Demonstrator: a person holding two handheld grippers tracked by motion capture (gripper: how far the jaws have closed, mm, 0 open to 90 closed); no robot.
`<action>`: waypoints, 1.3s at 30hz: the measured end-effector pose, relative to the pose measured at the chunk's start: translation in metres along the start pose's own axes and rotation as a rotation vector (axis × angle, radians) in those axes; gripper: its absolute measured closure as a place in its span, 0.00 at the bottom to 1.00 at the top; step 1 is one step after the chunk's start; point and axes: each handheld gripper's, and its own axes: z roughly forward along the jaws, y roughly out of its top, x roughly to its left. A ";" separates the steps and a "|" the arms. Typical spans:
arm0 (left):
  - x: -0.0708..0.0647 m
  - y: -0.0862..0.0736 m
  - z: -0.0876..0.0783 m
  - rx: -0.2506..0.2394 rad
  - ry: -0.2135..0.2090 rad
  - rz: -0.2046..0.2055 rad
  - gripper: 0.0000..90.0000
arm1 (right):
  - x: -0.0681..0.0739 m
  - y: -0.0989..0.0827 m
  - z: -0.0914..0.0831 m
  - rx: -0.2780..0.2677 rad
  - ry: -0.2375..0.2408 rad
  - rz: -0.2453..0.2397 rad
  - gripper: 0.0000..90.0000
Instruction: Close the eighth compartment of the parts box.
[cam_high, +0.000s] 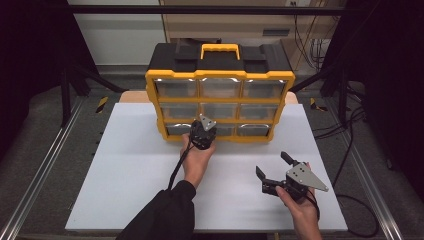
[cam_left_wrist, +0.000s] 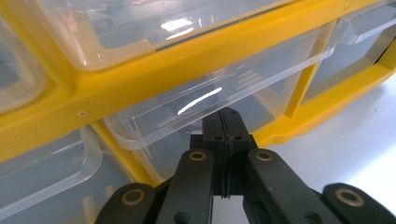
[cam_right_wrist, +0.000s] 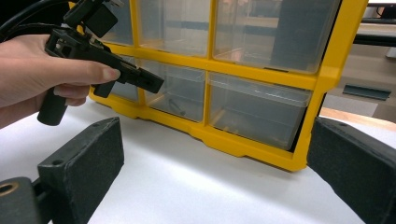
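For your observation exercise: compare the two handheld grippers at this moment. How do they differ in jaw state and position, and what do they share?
The left gripper has its jaws shut, pressed together at the organiser's bottom middle drawer; the right gripper has its jaws wide open with nothing between them. The left is at the cabinet front; the right sits back over the white table. Both are black and hand-held.

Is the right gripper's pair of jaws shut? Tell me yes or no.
No: in the right gripper view the right gripper has its two black jaws spread wide apart over the white table, with nothing between them.
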 end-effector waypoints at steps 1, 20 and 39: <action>0.000 0.000 0.000 0.001 0.000 0.000 1.00 | 0.000 0.000 0.000 -0.002 0.000 -0.002 0.05; 0.002 0.000 -0.001 -0.001 -0.004 0.002 1.00 | -0.002 0.000 0.000 -0.005 -0.002 0.009 0.05; 0.003 0.001 -0.012 0.011 -0.024 0.024 1.00 | -0.003 -0.002 0.002 -0.001 -0.002 0.018 0.05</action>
